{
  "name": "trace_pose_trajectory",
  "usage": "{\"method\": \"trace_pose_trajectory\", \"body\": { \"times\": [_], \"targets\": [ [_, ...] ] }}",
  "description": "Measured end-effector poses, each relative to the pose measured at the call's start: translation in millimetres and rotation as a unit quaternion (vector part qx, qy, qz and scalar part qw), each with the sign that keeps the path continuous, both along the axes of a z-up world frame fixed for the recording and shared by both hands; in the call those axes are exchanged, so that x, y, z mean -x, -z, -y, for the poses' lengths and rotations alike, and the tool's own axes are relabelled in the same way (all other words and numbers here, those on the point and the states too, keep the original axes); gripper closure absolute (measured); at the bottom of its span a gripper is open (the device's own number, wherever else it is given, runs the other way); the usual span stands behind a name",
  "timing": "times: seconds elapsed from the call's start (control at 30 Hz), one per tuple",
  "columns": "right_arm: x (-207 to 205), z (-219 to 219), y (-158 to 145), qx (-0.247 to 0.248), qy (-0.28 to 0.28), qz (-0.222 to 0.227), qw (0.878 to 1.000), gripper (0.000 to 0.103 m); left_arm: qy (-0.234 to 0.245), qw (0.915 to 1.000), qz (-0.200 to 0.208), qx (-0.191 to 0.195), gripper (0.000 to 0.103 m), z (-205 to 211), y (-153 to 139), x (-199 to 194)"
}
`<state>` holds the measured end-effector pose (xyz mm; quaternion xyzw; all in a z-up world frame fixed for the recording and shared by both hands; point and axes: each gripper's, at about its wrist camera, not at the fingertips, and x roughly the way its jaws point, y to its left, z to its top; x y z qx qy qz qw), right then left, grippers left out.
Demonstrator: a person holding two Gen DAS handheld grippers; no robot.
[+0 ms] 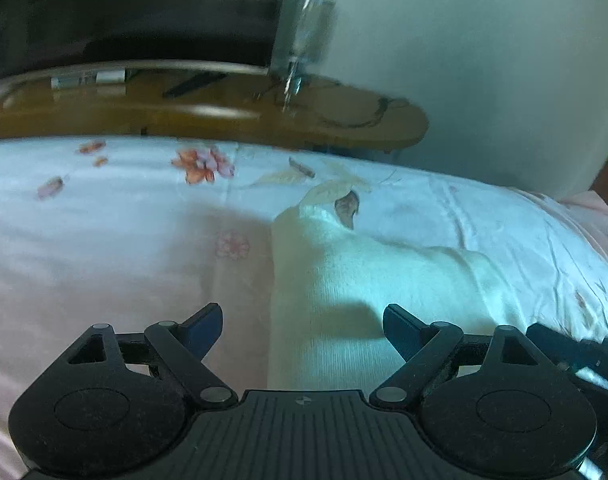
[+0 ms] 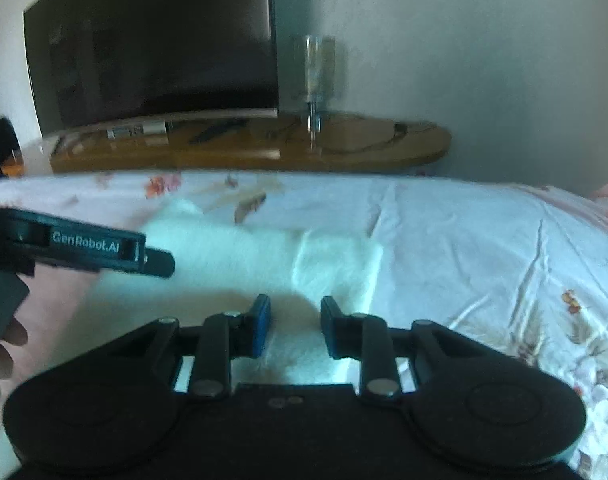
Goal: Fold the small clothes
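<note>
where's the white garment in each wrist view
Left wrist: the white garment fills center-right, running down between the open left gripper fingers.
Right wrist: the white garment lies center-left, just ahead of the open right gripper.
Shared landmark: the clear glass on the wooden shelf beyond the bed.

One white garment [image 2: 263, 256] lies on one bed, whose single floral sheet [image 2: 464, 240] fills the middle of the frame. Two tongs are in play: the right tongs [image 2: 295, 326] at the bottom centre, and the left tongs [image 1: 303, 326], which also enter the right wrist view from the left edge. In the upper part of the frame stand one dark television [image 2: 155, 48], one wooden shelf [image 2: 384, 152] and one clear glass object [image 2: 314, 76], too blurred to identify.
</note>
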<state>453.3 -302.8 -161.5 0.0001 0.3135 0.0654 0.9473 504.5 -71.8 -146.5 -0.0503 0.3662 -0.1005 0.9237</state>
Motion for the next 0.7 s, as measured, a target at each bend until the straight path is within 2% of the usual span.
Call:
{"method": "trace_pose_trajectory", "body": {
  "times": [0.13, 0.2, 0.27, 0.33, 0.43, 0.53, 0.7],
  "targets": [
    [27, 2, -9, 0.003, -0.014, 0.003, 1.0, 0.072, 0.01, 0.9999, -0.002, -0.002, 0.016, -16, 3, 31],
    [41, 3, -8, -0.002, -0.013, 0.001, 1.0, 0.067, 0.008, 0.9999, -0.012, 0.005, 0.016, -24, 12, 45],
    [57, 4, -3, -0.005, -0.012, -0.004, 1.0, 0.067, 0.005, 0.9996, -0.022, 0.019, 0.016, -28, 21, 54],
    [68, 2, 5, 0.014, -0.011, -0.011, 1.0, 0.067, 0.007, 0.9991, -0.034, 0.027, 0.016, -26, 29, 59],
    [76, 5, 19, 0.001, -0.01, -0.057, 0.998, 0.068, 0.018, 0.9995, -0.024, 0.006, 0.016, -19, 28, 67],
    [95, 8, 9, -0.016, -0.008, -0.049, 0.999, 0.068, 0.023, 0.9994, -0.025, 0.009, 0.016, -20, 26, 74],
    [117, 0, 10, -0.018, -0.017, -0.066, 0.998, 0.07, 0.025, 0.9993, -0.026, 0.011, 0.016, -21, 28, 83]
  ]
}}
